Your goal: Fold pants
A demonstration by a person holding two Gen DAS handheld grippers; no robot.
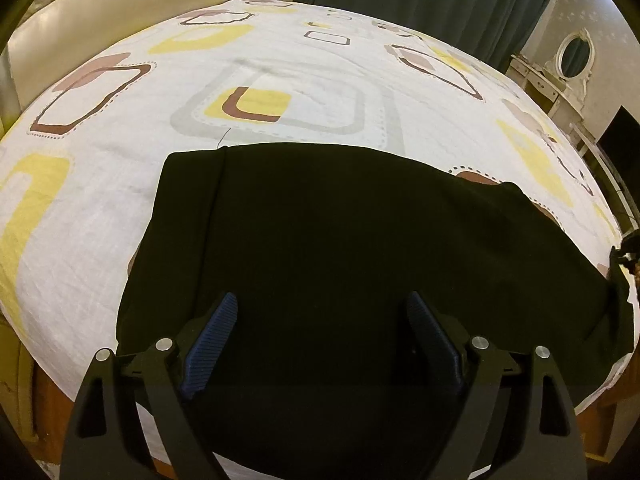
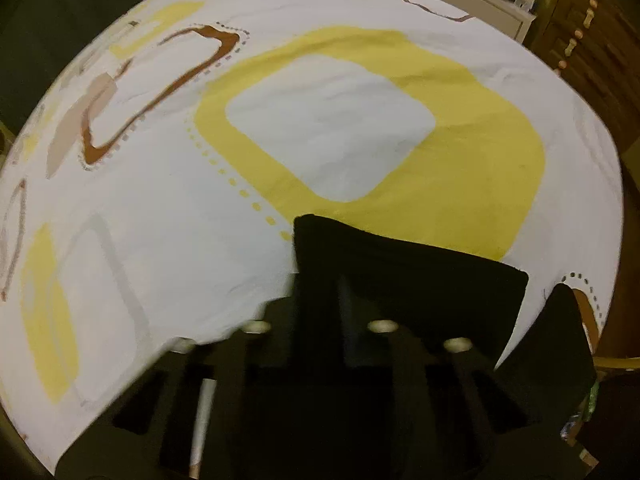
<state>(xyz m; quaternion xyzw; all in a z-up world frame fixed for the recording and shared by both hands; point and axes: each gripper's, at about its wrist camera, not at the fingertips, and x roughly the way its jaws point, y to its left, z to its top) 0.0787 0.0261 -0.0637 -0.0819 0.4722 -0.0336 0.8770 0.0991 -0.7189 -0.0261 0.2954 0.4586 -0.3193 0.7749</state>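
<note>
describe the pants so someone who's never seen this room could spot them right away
Start at the bed with the white sheet printed in yellow and brown squares. At its near edge, under the open left gripper, lie the pants: a flat black cloth, the only plain dark thing on that sheet.

Black gripper (image 1: 322, 304) — blue ribbed pads (image 1: 212, 338).

The black pants (image 1: 340, 240) lie spread flat on the patterned bedsheet (image 1: 280, 64), near its closest edge, with a lengthwise crease near their left side. In the right wrist view a squared end of the pants (image 2: 400, 276) is lifted over the sheet's yellow square.
</note>
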